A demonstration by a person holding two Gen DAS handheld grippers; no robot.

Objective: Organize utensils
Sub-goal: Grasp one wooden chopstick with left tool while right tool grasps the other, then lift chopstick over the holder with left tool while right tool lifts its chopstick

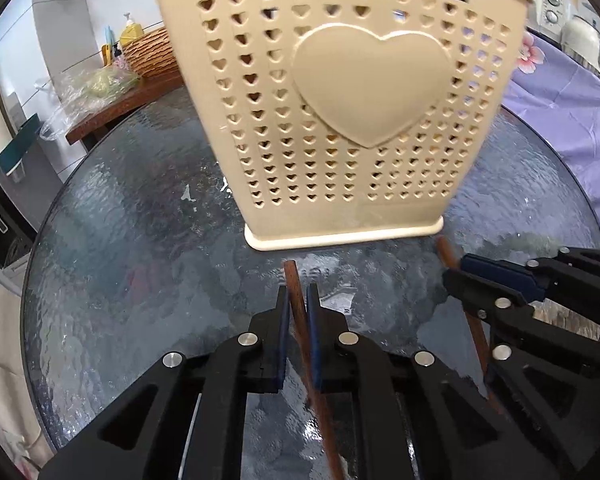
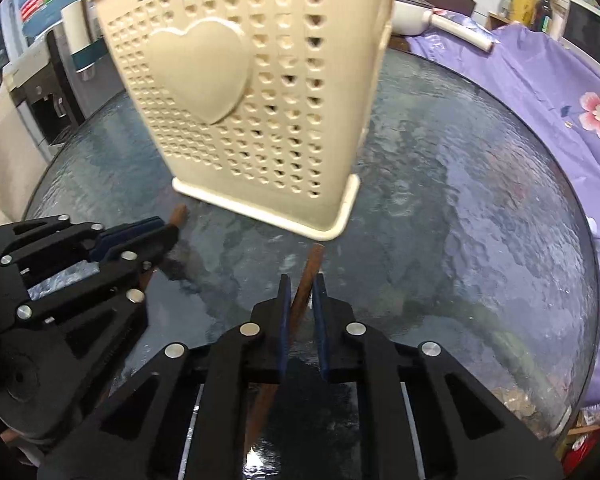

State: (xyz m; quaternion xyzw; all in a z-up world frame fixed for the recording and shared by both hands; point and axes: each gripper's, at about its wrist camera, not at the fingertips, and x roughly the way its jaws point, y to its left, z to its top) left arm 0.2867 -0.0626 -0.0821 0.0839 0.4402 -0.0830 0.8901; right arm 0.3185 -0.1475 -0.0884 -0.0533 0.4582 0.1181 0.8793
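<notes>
Gripping chopsticks (image 1: 296, 312) (both jaws closed).

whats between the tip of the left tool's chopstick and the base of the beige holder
Only bare textured glass table. In the left wrist view, the chopstick in the left tool ends just short of the beige holder, with nothing lying between.
</notes>
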